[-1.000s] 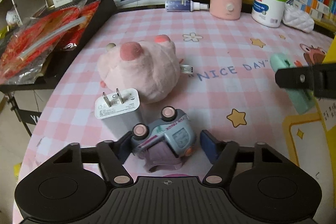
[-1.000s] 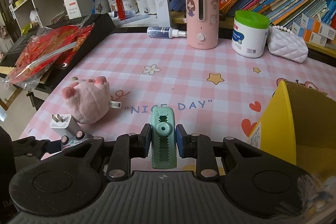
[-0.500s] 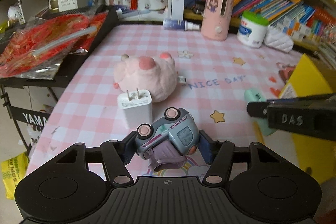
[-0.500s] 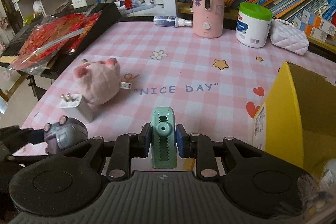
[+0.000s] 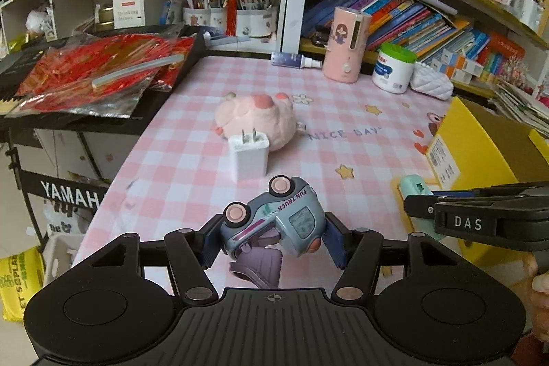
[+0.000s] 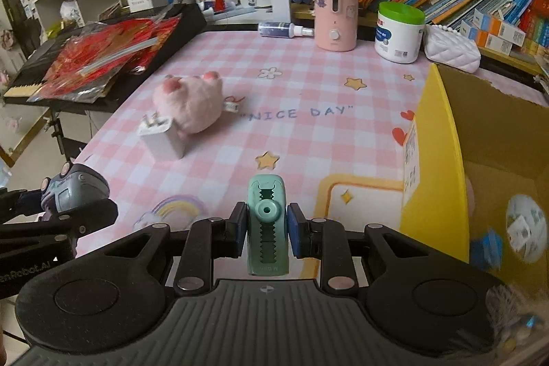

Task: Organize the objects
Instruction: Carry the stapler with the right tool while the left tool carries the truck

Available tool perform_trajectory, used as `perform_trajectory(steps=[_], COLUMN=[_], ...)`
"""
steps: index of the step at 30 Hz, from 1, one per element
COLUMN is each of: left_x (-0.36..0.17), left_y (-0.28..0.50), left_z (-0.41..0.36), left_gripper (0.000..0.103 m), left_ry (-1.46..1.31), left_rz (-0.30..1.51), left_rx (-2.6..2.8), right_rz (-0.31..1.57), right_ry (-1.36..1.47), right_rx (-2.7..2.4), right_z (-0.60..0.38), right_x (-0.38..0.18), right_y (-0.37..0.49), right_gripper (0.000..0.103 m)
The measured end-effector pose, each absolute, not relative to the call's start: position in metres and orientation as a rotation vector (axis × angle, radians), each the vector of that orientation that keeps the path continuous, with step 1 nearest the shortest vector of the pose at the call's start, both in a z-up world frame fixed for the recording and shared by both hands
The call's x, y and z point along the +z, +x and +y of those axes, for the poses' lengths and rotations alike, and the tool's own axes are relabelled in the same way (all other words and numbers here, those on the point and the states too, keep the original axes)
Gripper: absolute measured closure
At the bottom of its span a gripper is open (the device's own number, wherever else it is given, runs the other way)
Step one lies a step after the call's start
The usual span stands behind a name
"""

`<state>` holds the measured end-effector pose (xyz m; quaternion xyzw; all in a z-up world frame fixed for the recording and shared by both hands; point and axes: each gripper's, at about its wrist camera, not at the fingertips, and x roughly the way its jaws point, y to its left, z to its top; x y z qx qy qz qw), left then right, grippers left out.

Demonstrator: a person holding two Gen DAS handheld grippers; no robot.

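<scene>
Above the pink checked worktop [image 5: 192,160], the left claw [image 5: 272,240] grips a tilted toy truck [image 5: 274,218] while the right claw [image 6: 267,228] clamps a green sharpener [image 6: 267,228] beside the yellow box [image 6: 442,167].

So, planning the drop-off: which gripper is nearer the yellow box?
Right. The right gripper, holding the green clip, is beside the yellow box; the left gripper, holding the toy truck, is farther away.

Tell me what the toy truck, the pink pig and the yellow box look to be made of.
Toy truck: likely hard plastic, smooth with a slight sheen and printed lettering. Pink pig: plush fabric, fuzzy matte pile. Yellow box: probably cardboard, yellow outside, with a raw brown inside and a thin edge.
</scene>
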<state>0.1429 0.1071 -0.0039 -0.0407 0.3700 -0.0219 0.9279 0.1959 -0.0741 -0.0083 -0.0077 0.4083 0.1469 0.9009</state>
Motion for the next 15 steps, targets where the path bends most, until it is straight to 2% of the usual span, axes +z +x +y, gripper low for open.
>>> perform_trajectory(steps=[15], left_x=[-0.004], left_y=[0.06], left_z=[0.111], left_gripper=[0.043], left_ry=[-0.061], left_rz=[0.776], left_rx=[-0.12], right_rz=[0.864], right_ry=[0.037], right_rx=[0.252], right_z=[-0.071], right_x=[-0.013], right_y=[0.095], right_gripper=[0.08])
